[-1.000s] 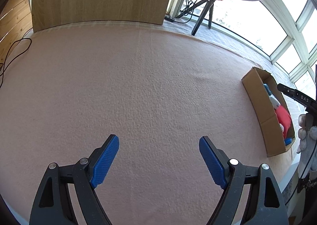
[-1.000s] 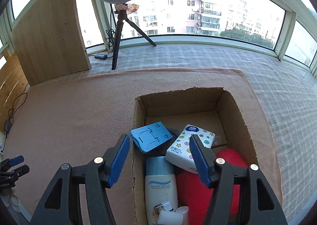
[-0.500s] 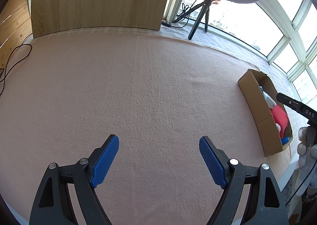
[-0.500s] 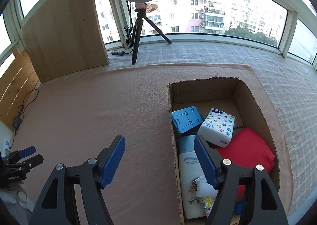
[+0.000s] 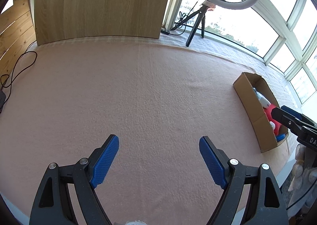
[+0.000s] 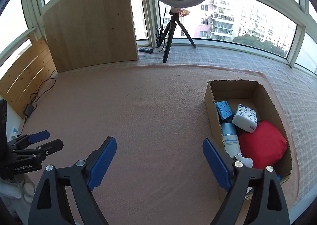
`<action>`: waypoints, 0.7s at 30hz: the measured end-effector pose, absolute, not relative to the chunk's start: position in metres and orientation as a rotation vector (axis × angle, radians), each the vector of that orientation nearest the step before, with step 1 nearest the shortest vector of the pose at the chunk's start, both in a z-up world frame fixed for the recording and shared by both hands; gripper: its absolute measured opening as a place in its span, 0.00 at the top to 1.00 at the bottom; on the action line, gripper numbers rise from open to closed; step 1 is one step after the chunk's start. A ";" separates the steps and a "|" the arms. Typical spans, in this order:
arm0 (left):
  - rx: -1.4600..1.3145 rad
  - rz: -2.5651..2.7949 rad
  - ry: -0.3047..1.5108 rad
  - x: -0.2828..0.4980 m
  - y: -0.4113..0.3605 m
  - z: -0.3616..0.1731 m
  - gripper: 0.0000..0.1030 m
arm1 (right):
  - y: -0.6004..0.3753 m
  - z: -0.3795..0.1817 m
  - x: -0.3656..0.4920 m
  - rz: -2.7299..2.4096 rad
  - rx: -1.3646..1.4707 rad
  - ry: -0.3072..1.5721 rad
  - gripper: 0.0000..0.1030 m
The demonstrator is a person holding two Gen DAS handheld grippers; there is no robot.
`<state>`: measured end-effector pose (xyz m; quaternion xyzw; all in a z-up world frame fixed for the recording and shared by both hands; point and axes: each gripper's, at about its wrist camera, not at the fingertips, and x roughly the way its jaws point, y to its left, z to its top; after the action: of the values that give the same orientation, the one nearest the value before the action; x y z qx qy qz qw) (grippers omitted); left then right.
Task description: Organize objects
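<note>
Now both grippers hang empty, cardboard box (image 6: 210,96) packed.
Left gripper (image 5: 158,163) and right gripper (image 6: 159,163) gape wide over bare pink mat (image 6: 138,106); nothing loose remains, likely done.

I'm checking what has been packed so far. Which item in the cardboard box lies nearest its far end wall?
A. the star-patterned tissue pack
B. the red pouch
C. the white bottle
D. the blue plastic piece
D: in the right wrist view the blue plastic piece sits closest to the far wall of the cardboard box, with the tissue pack, white bottle and red pouch nearer the camera.
</note>
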<state>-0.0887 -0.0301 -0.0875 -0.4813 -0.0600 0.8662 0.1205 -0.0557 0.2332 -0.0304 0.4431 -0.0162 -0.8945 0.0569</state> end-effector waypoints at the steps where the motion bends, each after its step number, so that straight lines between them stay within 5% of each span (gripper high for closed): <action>1: -1.403 2.533 -0.171 -0.087 -0.031 -0.086 0.17 | 0.228 -0.030 -0.053 -2.713 1.339 -0.035 0.16; 21: -1.346 2.589 -0.118 -0.049 -0.059 -0.055 0.16 | 0.176 -0.039 -0.021 -2.731 1.333 -0.056 0.16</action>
<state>-0.0493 -0.0590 -0.0551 -0.4580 -0.0402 0.8811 0.1105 -0.0214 0.1760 -0.0385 0.4381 -0.0182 -0.8973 0.0510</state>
